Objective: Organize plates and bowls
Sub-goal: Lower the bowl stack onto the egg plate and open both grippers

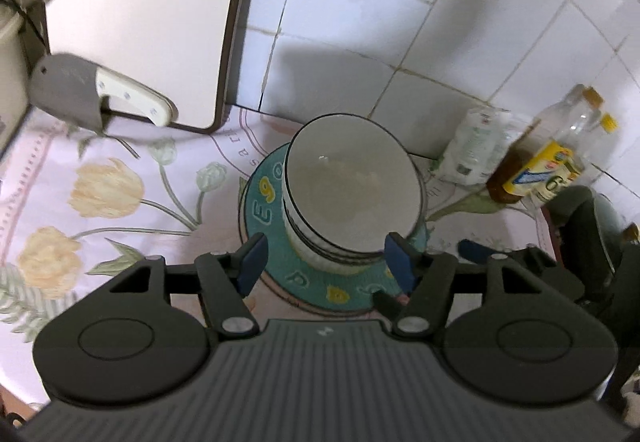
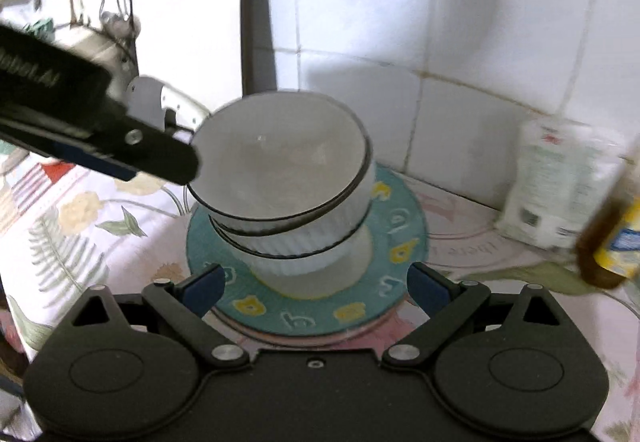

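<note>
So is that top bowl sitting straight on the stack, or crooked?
Crooked. In the right wrist view the top bowl tilts, its dark rim slanting across the ribbed bowl beneath. Both stand on the teal plate.

The left wrist view is taken steeply downward, close above the stacked bowls [image 1: 352, 193] on the worktop [image 1: 120, 201]. The same bowls [image 2: 280, 177], teal plate [image 2: 404, 226] and tiled wall [image 2: 480, 41] are shared by the right wrist view, also close and angled down.
</note>
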Tool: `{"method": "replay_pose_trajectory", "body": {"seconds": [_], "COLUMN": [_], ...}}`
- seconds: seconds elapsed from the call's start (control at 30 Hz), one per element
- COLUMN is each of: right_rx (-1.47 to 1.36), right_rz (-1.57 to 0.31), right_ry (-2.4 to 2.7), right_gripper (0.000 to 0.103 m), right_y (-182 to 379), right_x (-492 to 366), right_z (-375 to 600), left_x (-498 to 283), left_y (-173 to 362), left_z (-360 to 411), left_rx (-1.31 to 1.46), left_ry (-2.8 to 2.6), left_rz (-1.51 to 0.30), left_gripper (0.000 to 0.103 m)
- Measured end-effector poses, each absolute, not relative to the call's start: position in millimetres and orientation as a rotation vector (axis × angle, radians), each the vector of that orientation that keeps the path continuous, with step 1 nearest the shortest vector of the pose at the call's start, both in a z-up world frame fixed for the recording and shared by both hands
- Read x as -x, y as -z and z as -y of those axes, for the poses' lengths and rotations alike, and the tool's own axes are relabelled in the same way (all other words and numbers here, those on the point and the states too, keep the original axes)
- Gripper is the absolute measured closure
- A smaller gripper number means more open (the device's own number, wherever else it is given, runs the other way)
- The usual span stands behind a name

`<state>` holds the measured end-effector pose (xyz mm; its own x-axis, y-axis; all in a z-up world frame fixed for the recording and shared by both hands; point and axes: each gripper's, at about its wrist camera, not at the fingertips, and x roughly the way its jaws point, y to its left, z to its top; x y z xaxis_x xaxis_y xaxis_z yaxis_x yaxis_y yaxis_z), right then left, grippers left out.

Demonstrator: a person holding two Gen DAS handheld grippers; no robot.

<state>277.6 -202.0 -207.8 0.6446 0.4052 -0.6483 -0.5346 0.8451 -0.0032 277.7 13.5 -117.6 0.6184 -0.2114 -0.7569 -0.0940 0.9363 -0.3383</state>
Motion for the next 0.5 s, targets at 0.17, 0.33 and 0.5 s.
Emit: {"method": "replay_pose_trajectory", "body": {"seconds": [0.17,0.33,0.5], "right_rx": [0.175,0.131,0.089], "right_rz": [-0.662,-0.637,-0.61], "right_ry": [-0.471,-0.407,-0.371], "right_gripper": [0.004,0.004,0.004], "right_y": [178.1,151.8,126.5], "right_x": [-252.9,-223.9,-193.6], "right_z": [215.8,224.6,231.5], "left_x": [-253.1,-228.1,-204.5], "left_y": [88.4,64.7,41.1], "left_z": [-14.6,-14.4,-13.0], "left_rx": [0.31,0.271,0.226], "left_ry": [0.085,0.094,0.096], "left_rz": [-0.892,-0.889,-0.903], "left_gripper": [0.036,0.032,0.029]}}
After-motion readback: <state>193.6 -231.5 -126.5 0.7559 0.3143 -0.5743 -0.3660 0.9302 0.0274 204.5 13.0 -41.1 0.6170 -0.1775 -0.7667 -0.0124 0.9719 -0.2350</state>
